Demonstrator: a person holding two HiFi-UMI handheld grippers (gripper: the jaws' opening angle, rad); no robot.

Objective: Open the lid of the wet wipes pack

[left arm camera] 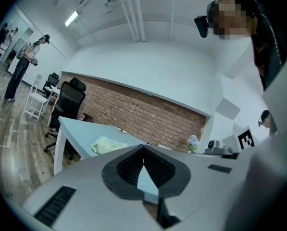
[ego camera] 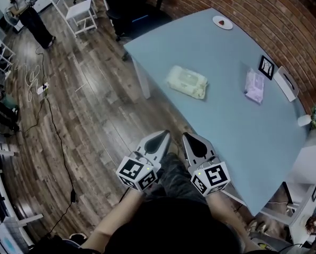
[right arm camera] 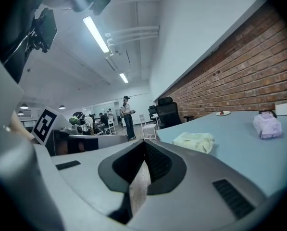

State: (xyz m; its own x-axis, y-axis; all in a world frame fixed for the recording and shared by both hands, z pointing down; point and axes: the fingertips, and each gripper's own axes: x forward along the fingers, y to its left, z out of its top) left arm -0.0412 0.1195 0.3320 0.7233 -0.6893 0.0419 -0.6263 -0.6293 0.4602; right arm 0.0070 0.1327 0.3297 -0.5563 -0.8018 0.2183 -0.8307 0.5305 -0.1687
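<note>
**A:** Head view first: we hold the left gripper (ego camera: 162,135) and the right gripper (ego camera: 188,137) side by side above our knees, near the front edge of the blue table (ego camera: 242,131).

**B:** How do the jaws stand?

**A:** In the left gripper view our tips meet, with nothing between them. The right gripper view shows the same: pads together and empty.

**B:** And the wet wipes pack (ego camera: 187,81)?

**A:** It lies flat on the table, pale yellow-green, toward the left side, well ahead of both grippers and untouched. As far as we can tell, its top flap lies flat.

**B:** What else do we see on the table?

**A:** A lilac pack (ego camera: 254,85) lies to the right of the wipes, well apart from them. A black-and-white marker card (ego camera: 266,66) stands just beyond it. A small plate (ego camera: 222,22) sits at the far corner by the brick wall (ego camera: 242,4).
</note>
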